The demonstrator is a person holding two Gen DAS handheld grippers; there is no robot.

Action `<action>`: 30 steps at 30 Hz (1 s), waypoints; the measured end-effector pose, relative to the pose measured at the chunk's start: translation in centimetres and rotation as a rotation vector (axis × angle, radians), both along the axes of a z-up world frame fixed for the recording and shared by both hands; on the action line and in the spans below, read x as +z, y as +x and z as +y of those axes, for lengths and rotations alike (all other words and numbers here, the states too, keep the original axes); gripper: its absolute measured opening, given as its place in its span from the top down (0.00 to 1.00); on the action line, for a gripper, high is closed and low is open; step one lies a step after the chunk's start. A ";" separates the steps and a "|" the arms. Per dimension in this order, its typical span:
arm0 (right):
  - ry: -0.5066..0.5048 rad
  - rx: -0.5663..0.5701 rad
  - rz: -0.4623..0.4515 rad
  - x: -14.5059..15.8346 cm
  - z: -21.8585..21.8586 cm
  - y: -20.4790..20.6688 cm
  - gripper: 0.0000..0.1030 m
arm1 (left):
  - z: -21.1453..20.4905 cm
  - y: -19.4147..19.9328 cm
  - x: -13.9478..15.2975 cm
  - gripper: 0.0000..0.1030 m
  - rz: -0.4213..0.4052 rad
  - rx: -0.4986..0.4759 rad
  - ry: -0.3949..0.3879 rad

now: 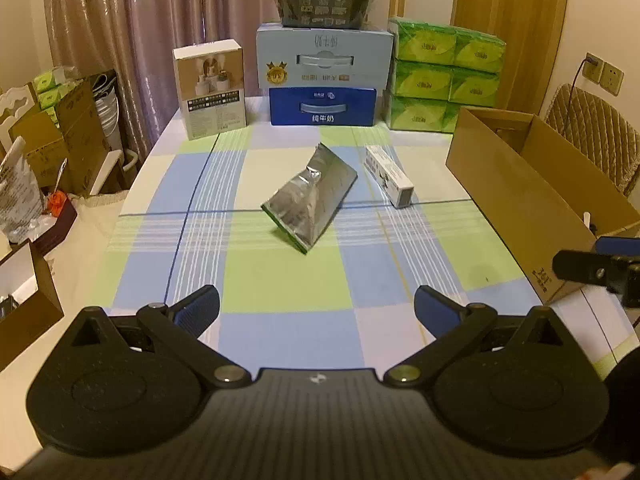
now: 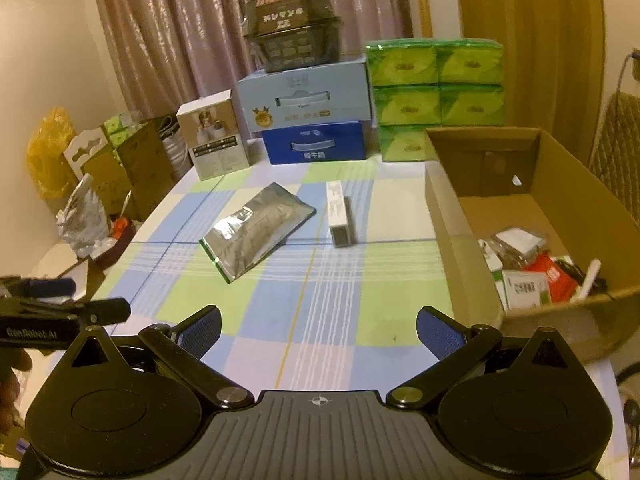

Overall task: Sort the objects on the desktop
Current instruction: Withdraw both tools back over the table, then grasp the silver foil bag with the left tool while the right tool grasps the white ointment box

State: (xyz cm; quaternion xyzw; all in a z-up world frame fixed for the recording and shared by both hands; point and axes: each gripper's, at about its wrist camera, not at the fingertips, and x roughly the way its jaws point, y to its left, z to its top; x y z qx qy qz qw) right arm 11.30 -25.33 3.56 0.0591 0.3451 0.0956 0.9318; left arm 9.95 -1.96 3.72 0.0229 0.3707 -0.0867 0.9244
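A silver foil pouch lies in the middle of the checked tablecloth. Just right of it lies a long white carton. An open cardboard box stands at the table's right side; the right wrist view shows several packets in it. My left gripper hovers open over the near part of the table, well short of the pouch. My right gripper is also open and empty, near the box's front corner. Each gripper shows at the edge of the other's view.
Along the table's far edge stand a white product box, two stacked blue milk cartons with a dark bowl pack on top, and green tissue packs. Cardboard boxes and bags crowd the left side. A padded chair stands behind the box.
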 end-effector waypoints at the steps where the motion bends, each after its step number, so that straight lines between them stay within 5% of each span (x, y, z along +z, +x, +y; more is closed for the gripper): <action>1: -0.007 0.010 -0.005 0.0 0.2 0.5 0.02 | 0.1 0.4 0.1 0.01 -0.002 -0.004 -0.002; 14: -0.055 0.038 0.003 -4.1 0.9 12.1 0.03 | -1.2 10.1 -0.5 0.01 -0.035 -0.206 0.192; 25: -0.070 0.065 0.098 -8.9 0.5 21.6 0.31 | -2.4 20.4 -5.1 0.01 0.073 -0.357 0.224; 30: -0.078 0.071 0.156 -11.1 0.5 24.4 0.52 | -3.0 24.1 -7.1 0.02 0.158 -0.421 0.226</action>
